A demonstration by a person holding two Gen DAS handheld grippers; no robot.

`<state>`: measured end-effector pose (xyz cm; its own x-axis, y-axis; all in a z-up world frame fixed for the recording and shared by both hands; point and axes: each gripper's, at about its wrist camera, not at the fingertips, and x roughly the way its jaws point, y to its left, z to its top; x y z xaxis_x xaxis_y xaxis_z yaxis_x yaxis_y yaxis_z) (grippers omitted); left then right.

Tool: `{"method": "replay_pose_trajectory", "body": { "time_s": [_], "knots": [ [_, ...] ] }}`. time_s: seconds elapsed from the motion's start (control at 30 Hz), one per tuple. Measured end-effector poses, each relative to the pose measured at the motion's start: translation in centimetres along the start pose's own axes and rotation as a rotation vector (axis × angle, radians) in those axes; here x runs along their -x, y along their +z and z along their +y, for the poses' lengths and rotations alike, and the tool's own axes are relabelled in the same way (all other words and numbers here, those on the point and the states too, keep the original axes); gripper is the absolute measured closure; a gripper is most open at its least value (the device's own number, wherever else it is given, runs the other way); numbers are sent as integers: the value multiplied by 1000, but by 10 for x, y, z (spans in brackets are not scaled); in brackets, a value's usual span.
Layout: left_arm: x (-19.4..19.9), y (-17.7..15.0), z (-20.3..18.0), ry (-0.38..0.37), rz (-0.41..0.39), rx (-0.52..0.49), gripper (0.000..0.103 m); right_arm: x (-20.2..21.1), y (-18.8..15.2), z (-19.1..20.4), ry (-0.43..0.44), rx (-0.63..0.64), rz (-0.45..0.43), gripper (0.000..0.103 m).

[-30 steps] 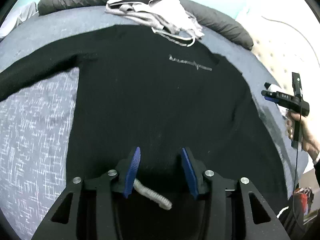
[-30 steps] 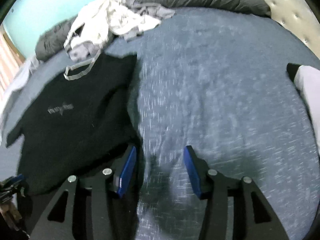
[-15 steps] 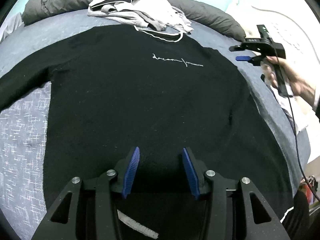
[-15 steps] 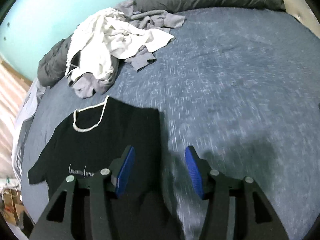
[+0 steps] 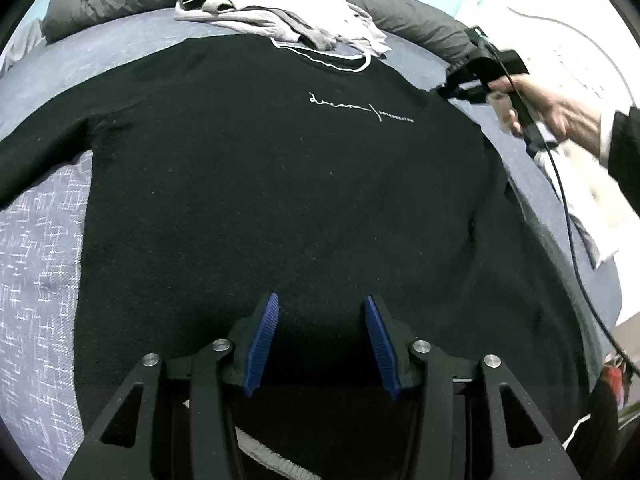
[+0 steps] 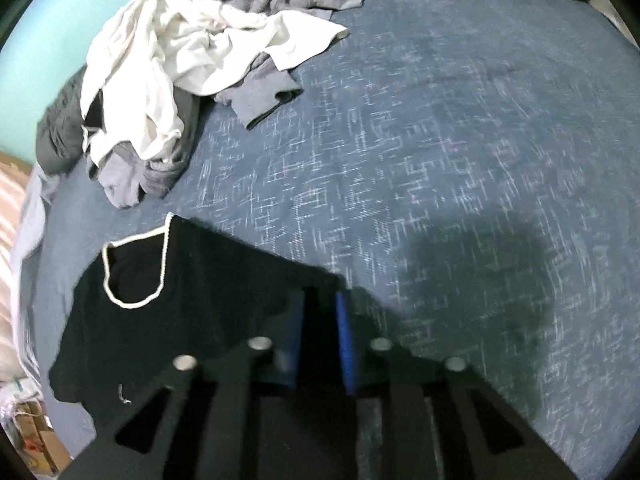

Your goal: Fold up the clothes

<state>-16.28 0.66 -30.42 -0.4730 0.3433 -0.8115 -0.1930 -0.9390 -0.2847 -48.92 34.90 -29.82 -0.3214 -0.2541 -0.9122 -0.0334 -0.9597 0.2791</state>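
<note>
A black long-sleeved shirt point(image 5: 280, 180) with small white lettering lies face up and spread flat on the bed. My left gripper point(image 5: 320, 340) hovers over its lower part near the hem, jaws open, with only flat cloth under them. In the left wrist view a hand point(image 5: 560, 108) holds my right gripper point(image 5: 448, 89) at the shirt's right shoulder. In the right wrist view the right gripper point(image 6: 320, 328) has its blue pads drawn together on the edge of the black shirt point(image 6: 180, 300), beside the white-trimmed collar point(image 6: 132, 272).
A heap of white and grey clothes point(image 6: 180, 52) lies just beyond the collar, with dark grey bedding point(image 5: 408, 20) behind it. The blue patterned bed cover point(image 6: 440, 140) stretches bare to the right. A white garment point(image 5: 592, 208) lies at the bed's right edge.
The right gripper travelled from beside the shirt's side up to its shoulder and closed there. The left gripper crept slightly forward over the hem and stayed open.
</note>
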Motion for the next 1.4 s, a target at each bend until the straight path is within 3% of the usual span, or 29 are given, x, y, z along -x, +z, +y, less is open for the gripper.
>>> {"method": "replay_pose_trajectory", "body": {
  "time_s": [0.37, 0.43, 0.57, 0.67, 0.97, 1.13, 1.2, 1.4],
  "knots": [
    [1, -2, 0, -8, 2, 1, 54, -5, 3, 53, -285, 420, -88, 99],
    [1, -2, 1, -11, 2, 6, 54, -6, 1, 51, -286, 429, -96, 99],
    [0, -1, 3, -18, 4, 16, 54, 16, 7, 36, -196, 335, -179, 98],
    [0, -1, 4, -20, 4, 21, 54, 37, 2, 14, -82, 239, -200, 90],
    [4, -4, 3, -14, 2, 22, 54, 60, -85, -45, 170, 40, -143, 71],
    [1, -2, 2, -12, 2, 22, 53, 55, -126, -55, 239, -13, -133, 73],
    [1, -2, 2, -12, 2, 22, 53, 54, -139, -60, 229, -30, -152, 97],
    [1, -2, 3, -13, 1, 26, 53, 67, -162, -83, 206, -172, -266, 97]
  ]
}}
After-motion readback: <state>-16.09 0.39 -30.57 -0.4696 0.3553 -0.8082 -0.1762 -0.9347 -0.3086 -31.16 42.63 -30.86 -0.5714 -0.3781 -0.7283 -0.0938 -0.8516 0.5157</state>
